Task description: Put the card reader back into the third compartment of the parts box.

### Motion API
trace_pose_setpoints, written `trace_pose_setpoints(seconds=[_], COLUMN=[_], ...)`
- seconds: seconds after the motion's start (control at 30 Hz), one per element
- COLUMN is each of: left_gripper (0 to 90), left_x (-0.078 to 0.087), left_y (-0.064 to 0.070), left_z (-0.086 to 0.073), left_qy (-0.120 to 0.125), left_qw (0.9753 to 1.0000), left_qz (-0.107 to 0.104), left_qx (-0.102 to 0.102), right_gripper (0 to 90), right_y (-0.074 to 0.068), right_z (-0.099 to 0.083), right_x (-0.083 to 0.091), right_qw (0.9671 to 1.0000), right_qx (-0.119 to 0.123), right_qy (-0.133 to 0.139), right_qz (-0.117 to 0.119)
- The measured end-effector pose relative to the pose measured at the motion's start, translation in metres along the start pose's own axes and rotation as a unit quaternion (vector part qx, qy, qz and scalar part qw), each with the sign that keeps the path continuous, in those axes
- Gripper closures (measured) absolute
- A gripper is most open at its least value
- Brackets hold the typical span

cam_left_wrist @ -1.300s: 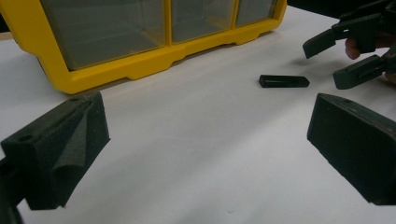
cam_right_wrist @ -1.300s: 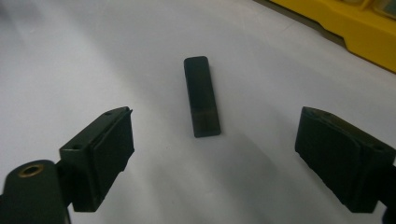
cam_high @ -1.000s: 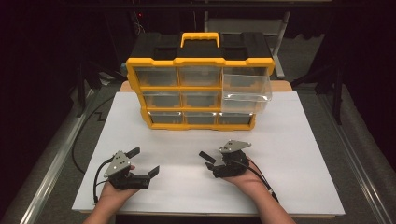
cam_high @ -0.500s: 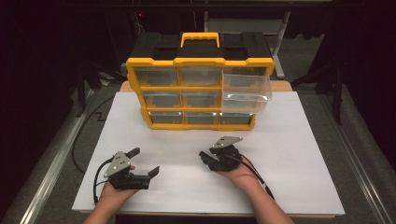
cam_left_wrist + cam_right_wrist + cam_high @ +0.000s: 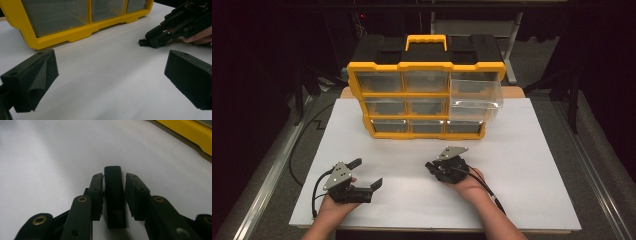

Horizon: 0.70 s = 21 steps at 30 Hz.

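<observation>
A small black block (image 5: 113, 195) lies on the white tabletop (image 5: 522, 165) between the jaws of my right gripper (image 5: 113, 178), which press close against its two sides. In the high view the right gripper (image 5: 432, 167) sits right of centre, pointing left. The left gripper view shows the block's end (image 5: 143, 43) poking out of the right gripper (image 5: 152, 37). My left gripper (image 5: 367, 172) rests at the front left, its jaws wide open and empty (image 5: 110, 75). Behind both stands a yellow organizer (image 5: 427, 100) with clear drawers; its top right drawer (image 5: 476, 95) is pulled out.
The organizer has a black top and a yellow handle (image 5: 427, 42). Its yellow base (image 5: 75, 35) is close ahead of the left gripper and crosses the far right corner of the right gripper view (image 5: 192, 130). Dark floor and metal rails surround the table.
The right gripper has shifted a little forward and left, and its jaws have narrowed onto the black block. The left gripper has stayed put.
</observation>
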<state>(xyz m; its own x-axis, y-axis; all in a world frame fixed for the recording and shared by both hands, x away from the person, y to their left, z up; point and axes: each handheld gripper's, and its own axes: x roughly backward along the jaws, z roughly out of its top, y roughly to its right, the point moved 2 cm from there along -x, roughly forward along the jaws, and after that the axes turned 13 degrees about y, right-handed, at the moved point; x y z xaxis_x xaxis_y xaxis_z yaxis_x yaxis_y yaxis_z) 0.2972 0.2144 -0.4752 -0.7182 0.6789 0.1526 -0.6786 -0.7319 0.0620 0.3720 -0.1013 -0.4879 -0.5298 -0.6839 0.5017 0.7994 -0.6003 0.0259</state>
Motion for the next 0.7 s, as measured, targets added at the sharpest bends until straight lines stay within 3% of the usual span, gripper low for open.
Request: trace_pose_setpoints(seconds=[0.23, 0.7], left_gripper=[0.2, 0.2], left_x=[0.0009, 0.0006], left_y=[0.0004, 0.0002], left_z=[0.0008, 0.0007], left_qy=[0.002, 0.003], left_qw=[1.0000, 1.0000], left_qz=[0.000, 0.000], left_qx=[0.001, 0.002], right_gripper=[71.2, 74.5], right_y=[0.0012, 0.0003], right_z=[0.0001, 0.0003], right_x=[-0.0017, -0.0027], right_qw=[1.0000, 1.0000], right_qx=[-0.008, 0.004], right_qy=[-0.002, -0.003], right_qz=[0.004, 0.004])
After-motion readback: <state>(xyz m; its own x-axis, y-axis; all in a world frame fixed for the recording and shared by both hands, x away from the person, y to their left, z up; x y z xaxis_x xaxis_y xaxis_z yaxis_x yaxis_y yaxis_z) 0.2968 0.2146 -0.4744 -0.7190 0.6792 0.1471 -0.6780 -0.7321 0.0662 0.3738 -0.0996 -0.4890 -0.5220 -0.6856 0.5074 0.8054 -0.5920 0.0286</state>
